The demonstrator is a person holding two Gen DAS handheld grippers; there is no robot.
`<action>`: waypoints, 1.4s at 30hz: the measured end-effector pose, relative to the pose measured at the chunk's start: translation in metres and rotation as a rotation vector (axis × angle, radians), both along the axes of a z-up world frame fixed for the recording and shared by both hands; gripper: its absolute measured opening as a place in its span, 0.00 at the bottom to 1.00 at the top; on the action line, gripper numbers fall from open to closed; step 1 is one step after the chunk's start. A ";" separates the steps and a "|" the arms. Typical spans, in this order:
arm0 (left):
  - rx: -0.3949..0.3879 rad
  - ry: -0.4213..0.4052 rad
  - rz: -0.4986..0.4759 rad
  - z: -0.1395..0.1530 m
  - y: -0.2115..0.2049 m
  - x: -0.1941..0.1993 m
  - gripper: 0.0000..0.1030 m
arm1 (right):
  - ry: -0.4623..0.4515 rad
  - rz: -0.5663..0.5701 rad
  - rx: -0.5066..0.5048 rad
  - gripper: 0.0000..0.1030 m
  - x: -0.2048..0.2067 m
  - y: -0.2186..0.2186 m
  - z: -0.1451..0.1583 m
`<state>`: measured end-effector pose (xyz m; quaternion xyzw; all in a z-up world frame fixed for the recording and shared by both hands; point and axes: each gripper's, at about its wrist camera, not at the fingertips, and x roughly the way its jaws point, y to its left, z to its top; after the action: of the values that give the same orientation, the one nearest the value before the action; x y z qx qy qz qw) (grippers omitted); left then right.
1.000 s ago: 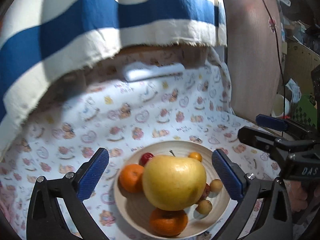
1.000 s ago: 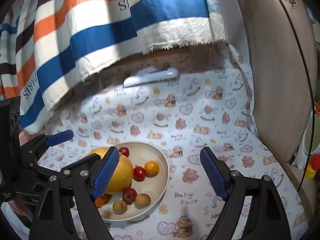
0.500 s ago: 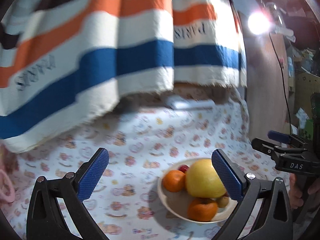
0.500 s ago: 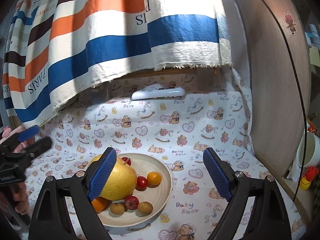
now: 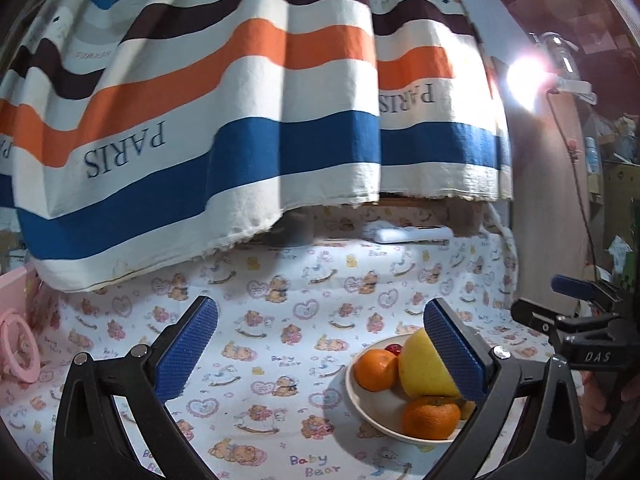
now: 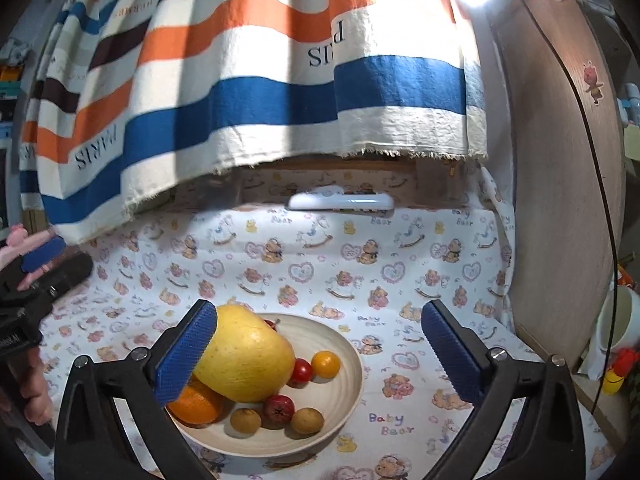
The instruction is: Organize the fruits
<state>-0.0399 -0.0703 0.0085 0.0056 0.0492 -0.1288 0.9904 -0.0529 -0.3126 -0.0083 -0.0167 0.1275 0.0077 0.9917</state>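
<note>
A cream bowl (image 6: 344, 384) sits on the bear-print cloth and holds a big yellow pomelo (image 6: 248, 360), oranges (image 6: 196, 404), red and yellow small fruits (image 6: 326, 363) and brown ones (image 6: 307, 420). In the left wrist view the bowl (image 5: 356, 392) is at lower right with the pomelo (image 5: 424, 368) and two oranges (image 5: 376, 369). My left gripper (image 5: 320, 346) is open and empty, left of and above the bowl. My right gripper (image 6: 318, 346) is open and empty, above the bowl's right side.
A striped PARIS cloth (image 6: 256, 92) hangs over the back. A white bar-shaped device (image 6: 342, 201) lies below it. A wooden panel (image 6: 560, 200) stands at right, with a cup (image 6: 618, 320) beyond. A pink object (image 5: 16, 344) is at far left.
Both grippers have pulled back and up from the bowl. The left one has also swung left, so the bowl now sits at its lower right. Both stay open.
</note>
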 end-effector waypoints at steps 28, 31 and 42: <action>0.049 0.192 0.064 -0.015 -0.005 0.036 0.99 | 0.032 -0.035 -0.014 0.99 0.006 0.002 -0.004; 0.049 0.193 0.061 -0.015 -0.005 0.036 0.99 | 0.031 -0.035 -0.016 0.99 0.006 0.003 -0.004; 0.052 0.194 0.060 -0.016 -0.006 0.036 1.00 | 0.032 -0.033 -0.019 0.99 0.006 0.004 -0.003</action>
<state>-0.0041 -0.0761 -0.0071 0.0172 0.1484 -0.0980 0.9839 -0.0470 -0.3085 -0.0114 -0.0241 0.1438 -0.0099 0.9893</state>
